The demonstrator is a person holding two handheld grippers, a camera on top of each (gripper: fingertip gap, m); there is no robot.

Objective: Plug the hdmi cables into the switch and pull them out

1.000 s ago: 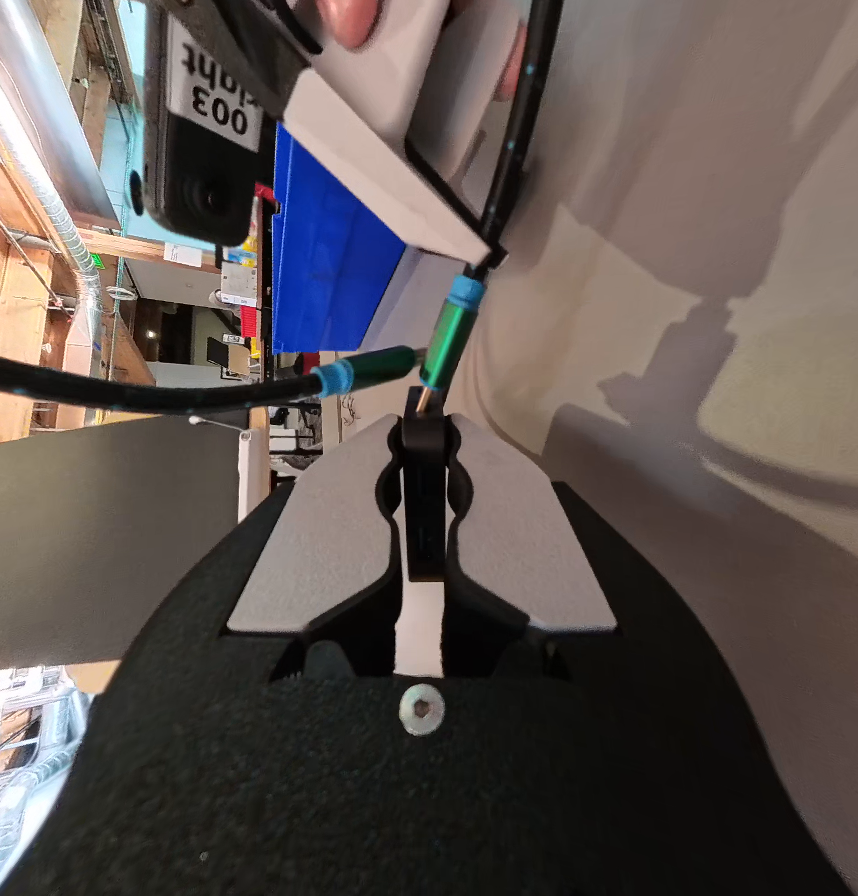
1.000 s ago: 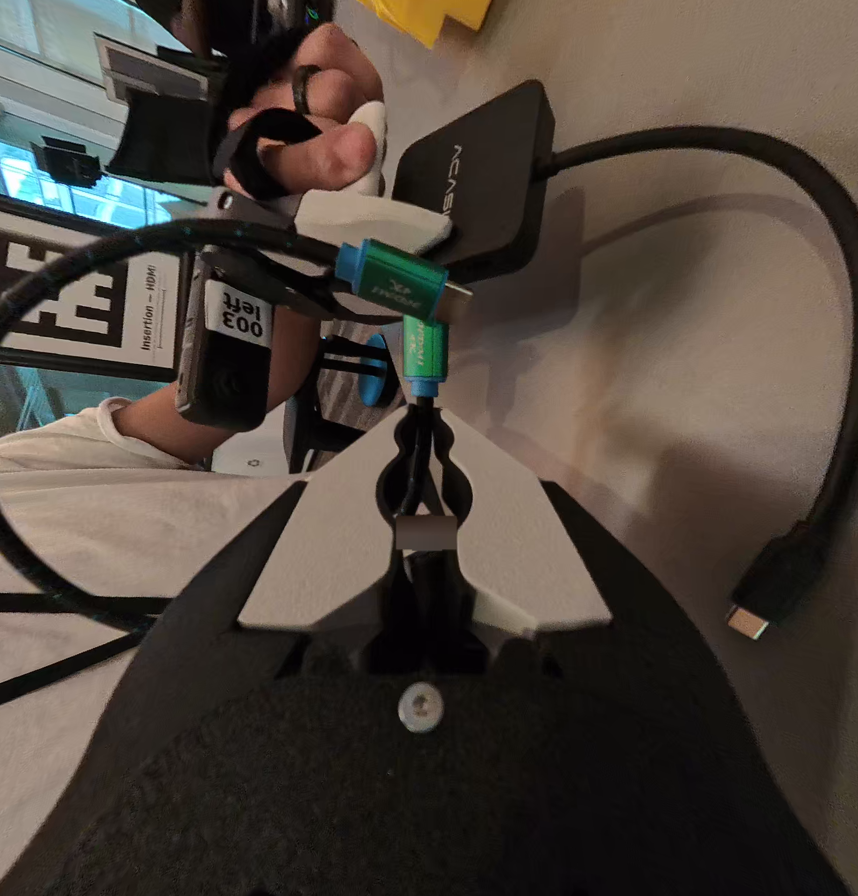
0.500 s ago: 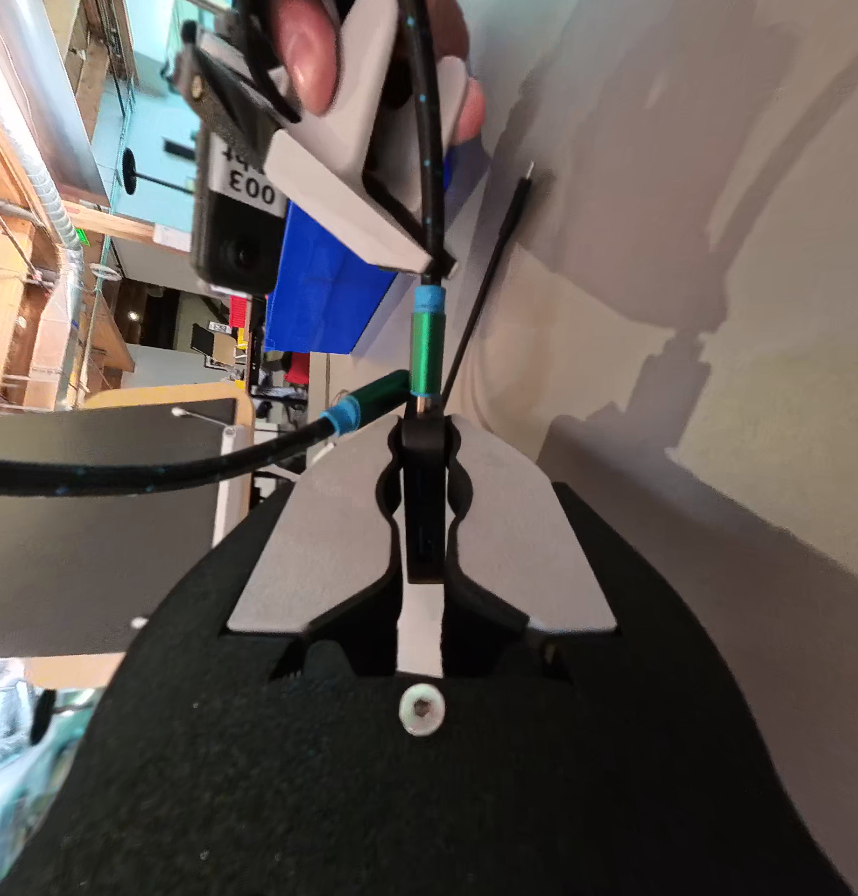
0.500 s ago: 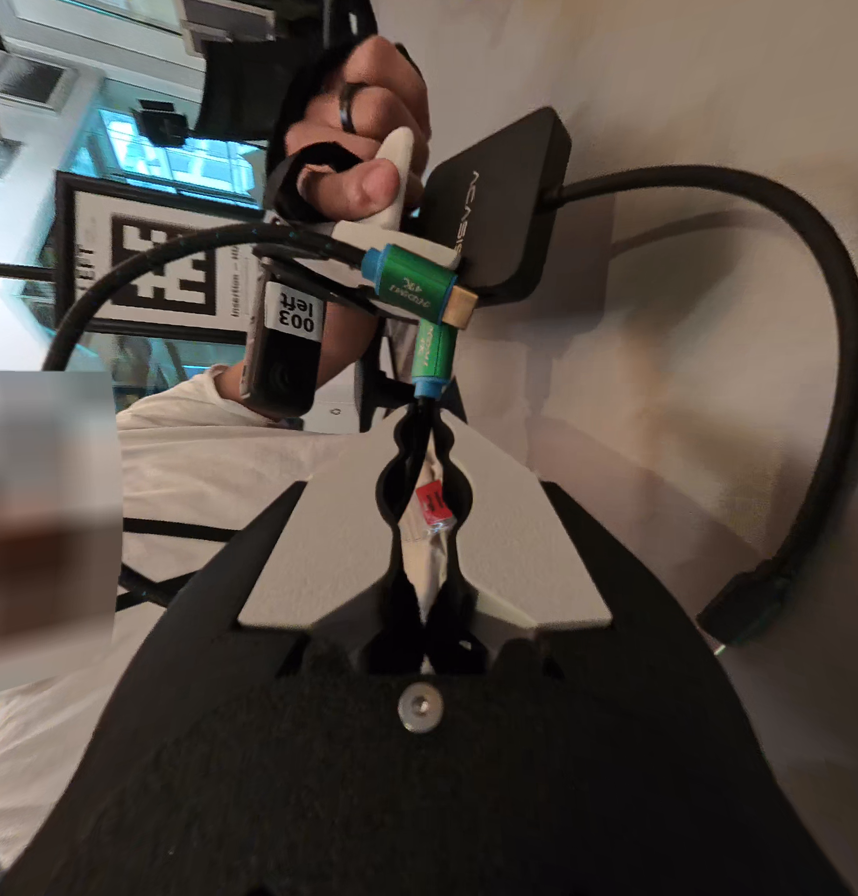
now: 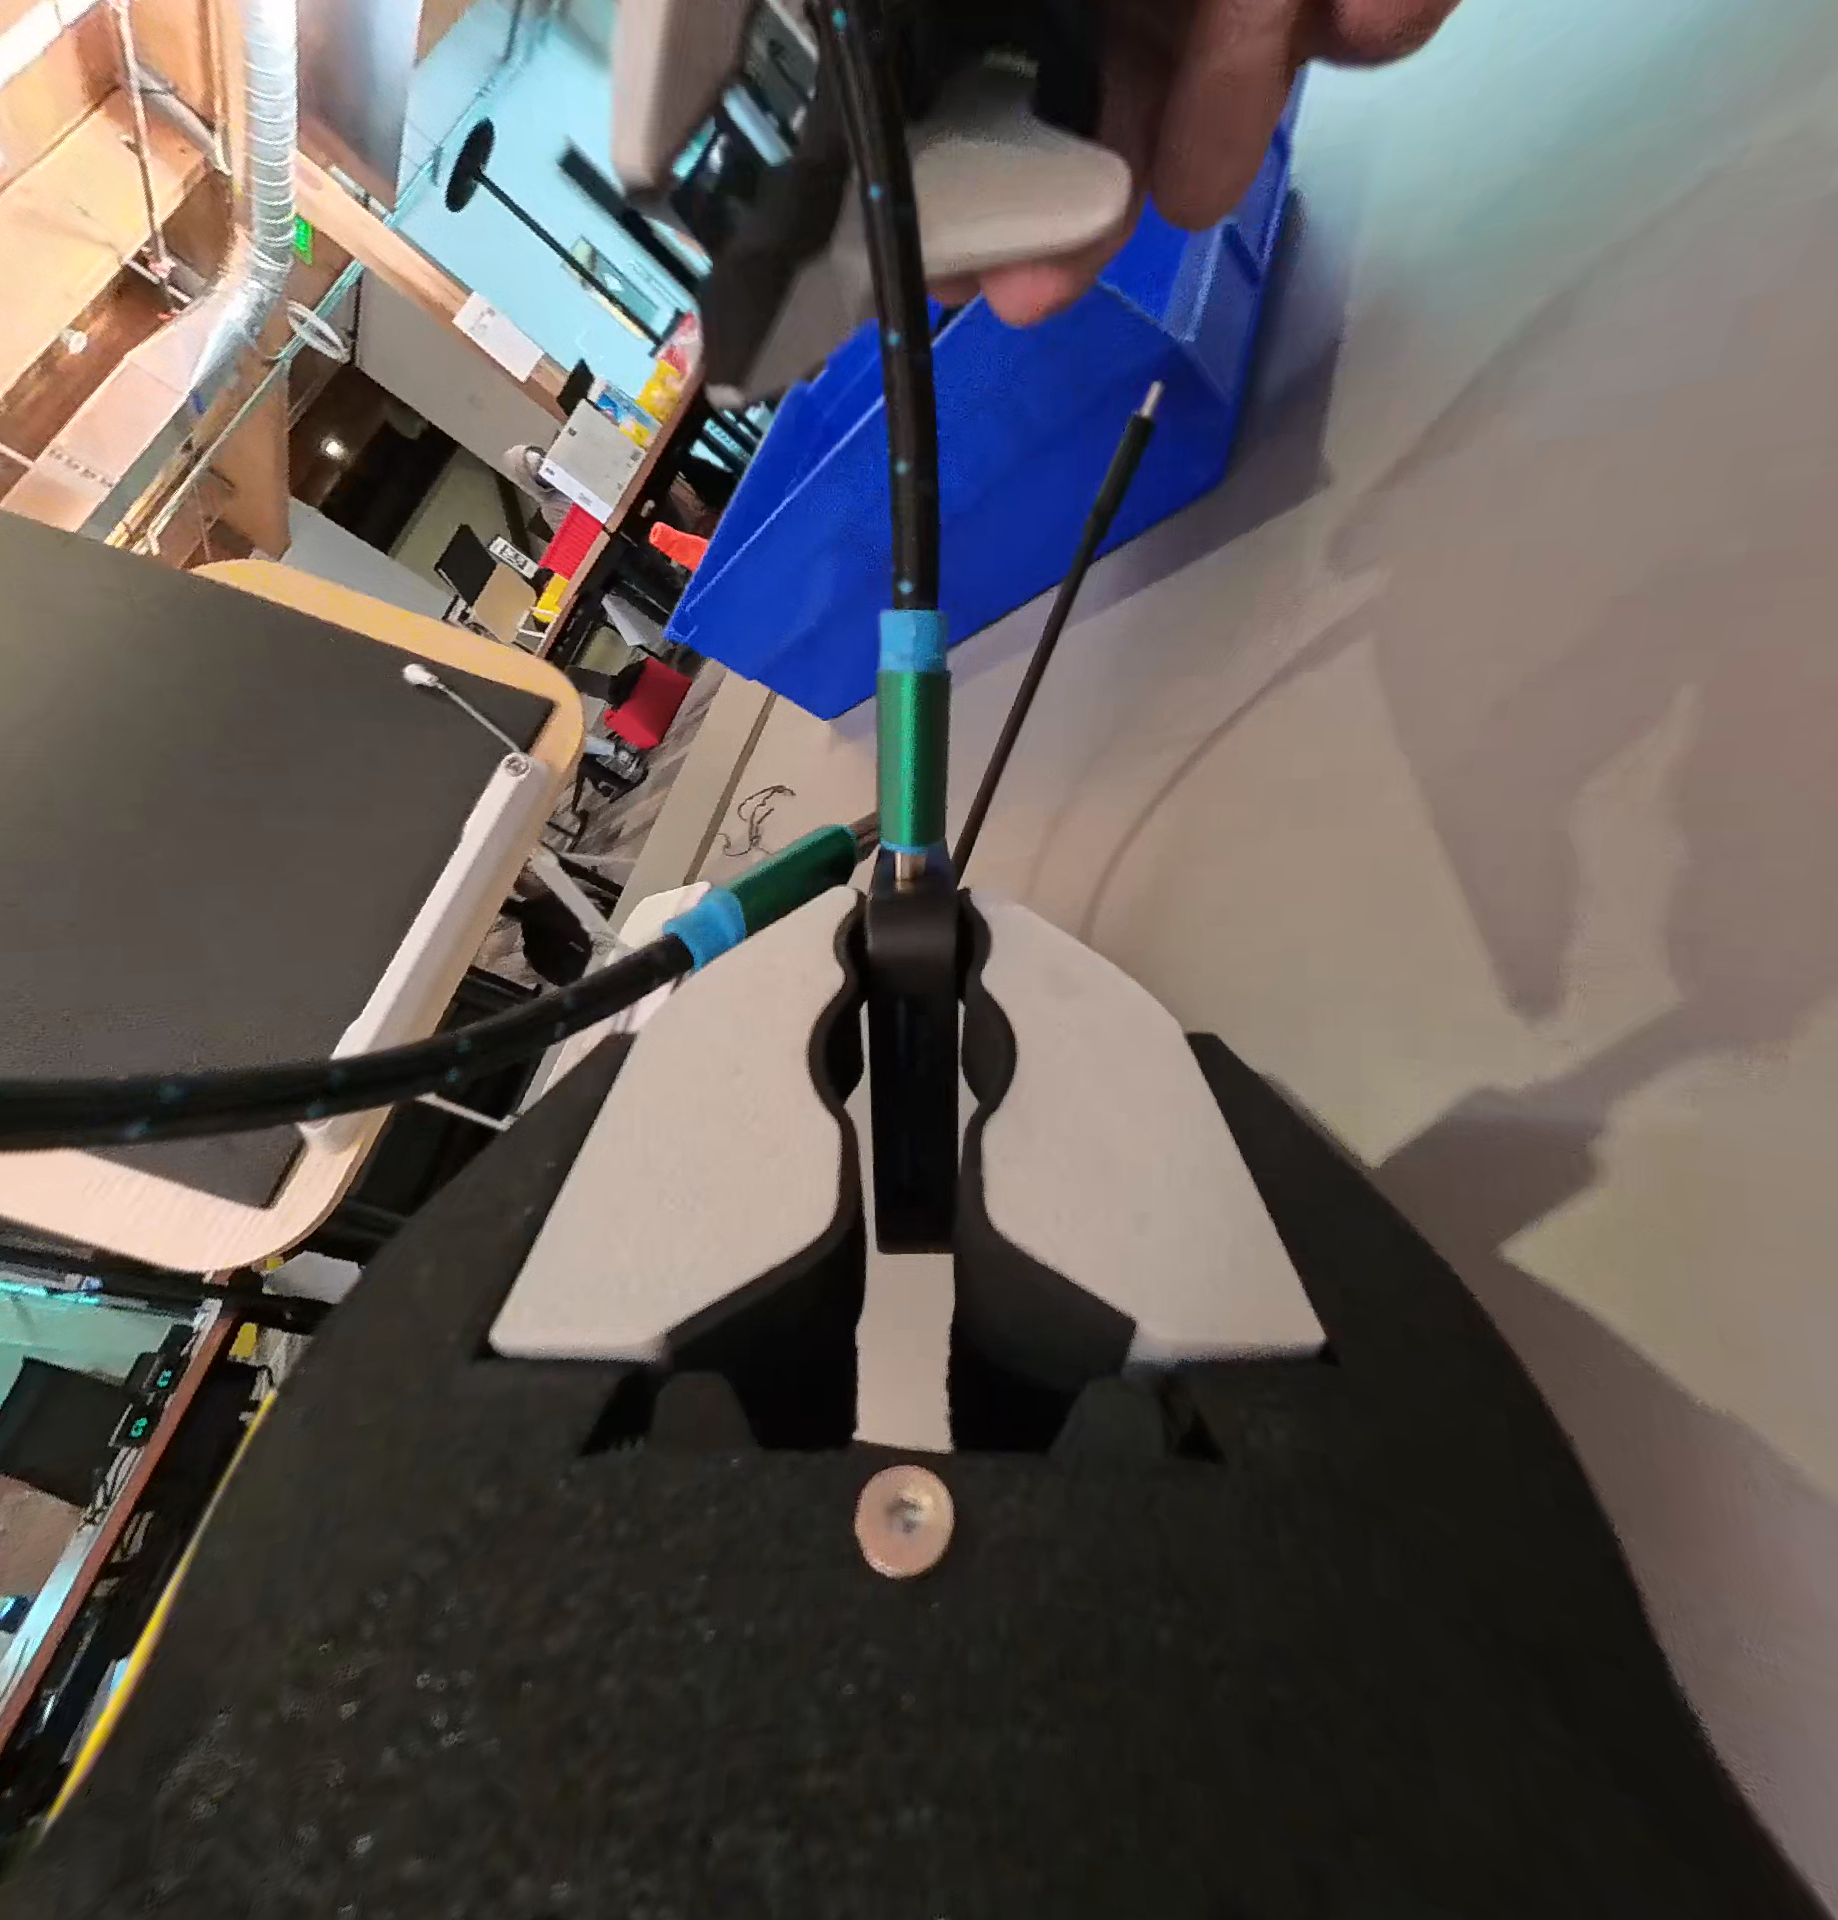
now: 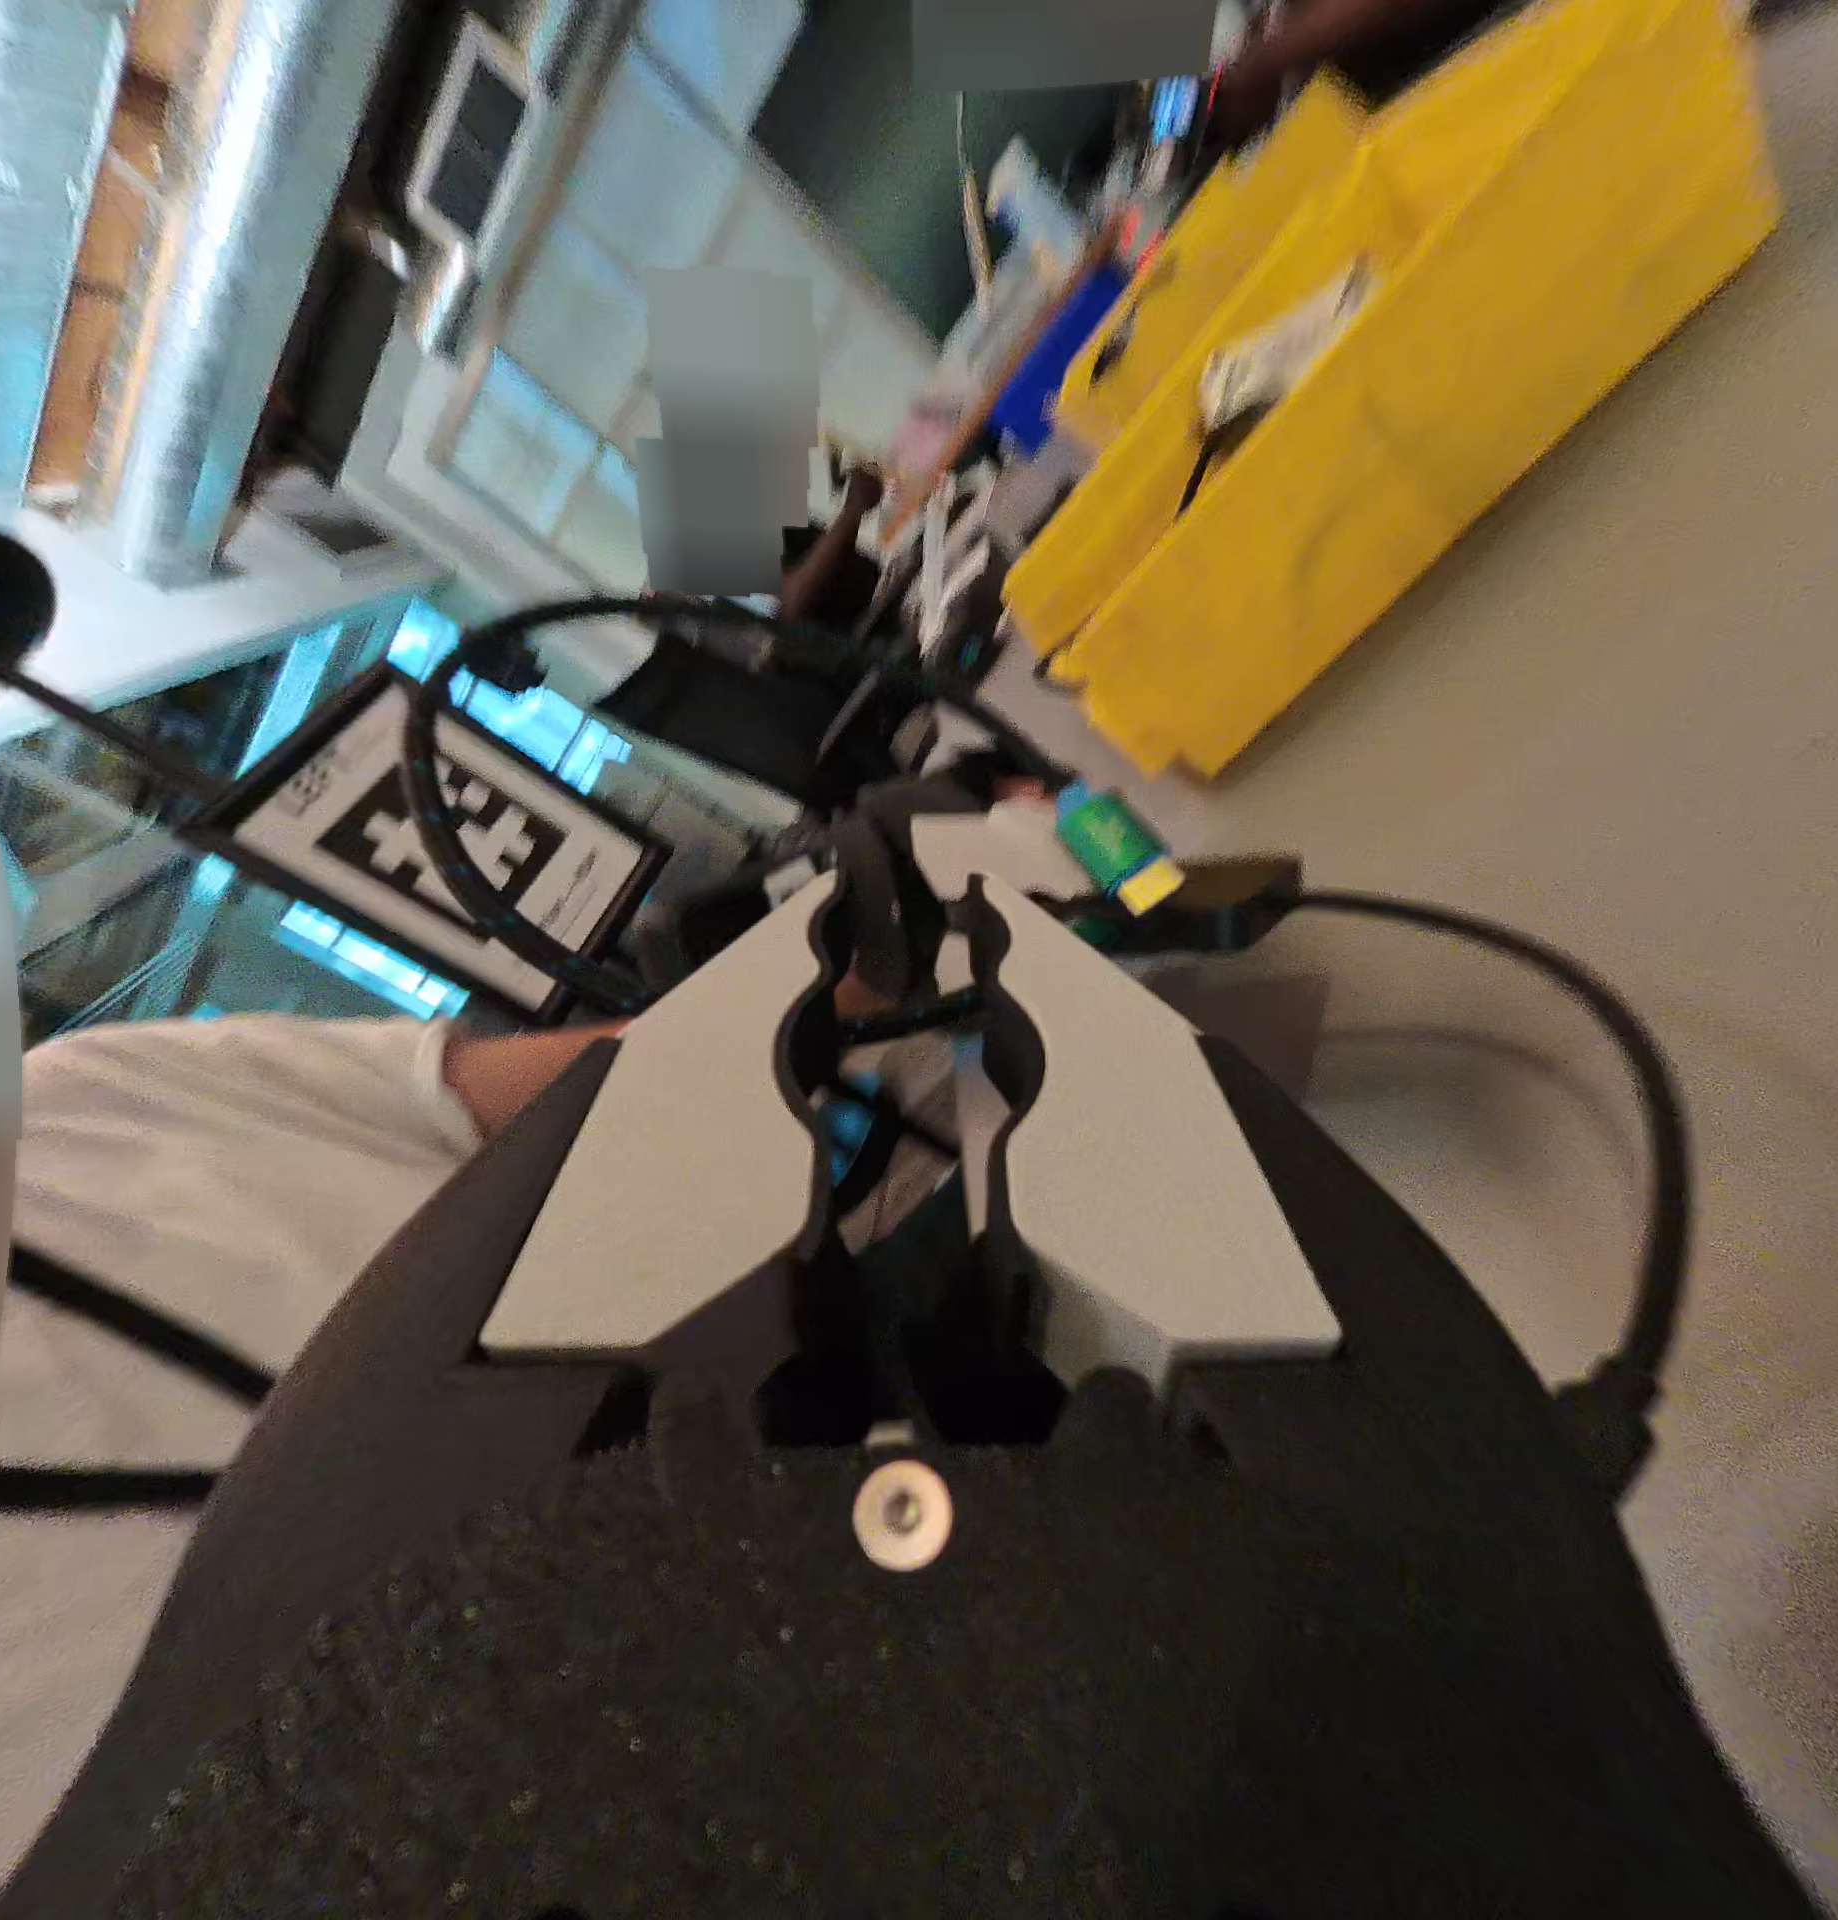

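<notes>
My left gripper [image 5: 910, 914] is shut on the black switch [image 5: 910, 1091], held edge-on above the grey table. A green HDMI plug with a blue collar [image 5: 913, 769] stands in the switch's top edge, and its braided cable [image 5: 899, 364] runs up past a finger of the right gripper [image 5: 1008, 197]. A second green plug [image 5: 790, 883] lies loose by my left finger; its gold tip is bare in the right wrist view [image 6: 1112, 842]. My right gripper [image 6: 899, 894] is open, with the braided cable [image 6: 894, 1023] crossing loosely between its fingers. The right wrist view is blurred.
The switch's thin black lead [image 5: 1050, 644] sticks up toward a blue bin [image 5: 998, 468] and loops right in the right wrist view [image 6: 1621, 1039]. Yellow bins [image 6: 1362, 416] stand at the back. A framed marker sign [image 6: 447, 831] and a person's white sleeve [image 6: 219, 1143] are at left. Across from one pair of fingers to the other is roughly 9 centimetres.
My right gripper has opened off the cable and drawn back from the plug. The plug stays in the switch. Both views have tilted, and the left gripper holds the switch as before.
</notes>
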